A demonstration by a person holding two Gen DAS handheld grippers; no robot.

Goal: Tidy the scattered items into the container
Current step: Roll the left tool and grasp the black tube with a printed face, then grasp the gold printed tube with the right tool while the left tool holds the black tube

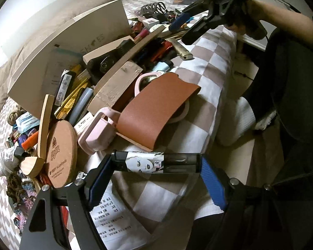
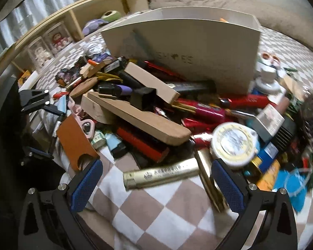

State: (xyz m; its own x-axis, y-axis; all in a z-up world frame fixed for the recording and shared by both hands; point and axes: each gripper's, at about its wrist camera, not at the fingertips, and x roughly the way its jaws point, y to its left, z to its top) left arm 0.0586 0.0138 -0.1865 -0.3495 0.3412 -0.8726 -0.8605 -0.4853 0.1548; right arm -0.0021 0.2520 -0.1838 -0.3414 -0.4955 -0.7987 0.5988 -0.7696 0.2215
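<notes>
My left gripper (image 1: 156, 164) is shut on a dark tube with a face-print label (image 1: 154, 163), held crosswise above the checkered bedspread. The white container box (image 1: 73, 41) stands behind a heap of scattered items; it also shows in the right wrist view (image 2: 198, 48). My right gripper (image 2: 156, 185) is open and empty, low over the bedspread, with a gold tube (image 2: 160, 173) lying just beyond its fingertips. In the left wrist view the right gripper (image 1: 198, 20) is at the far end of the heap.
The heap holds a brown leather sleeve (image 1: 158, 108), wooden pieces (image 2: 139, 114), a pink holder (image 1: 100, 133), a cork coaster (image 1: 60, 156), red tubes (image 2: 200, 108) and a round tin (image 2: 233, 143). A wooden shelf (image 2: 73, 20) stands at the back left. A pillow (image 1: 235, 123) lies at the right.
</notes>
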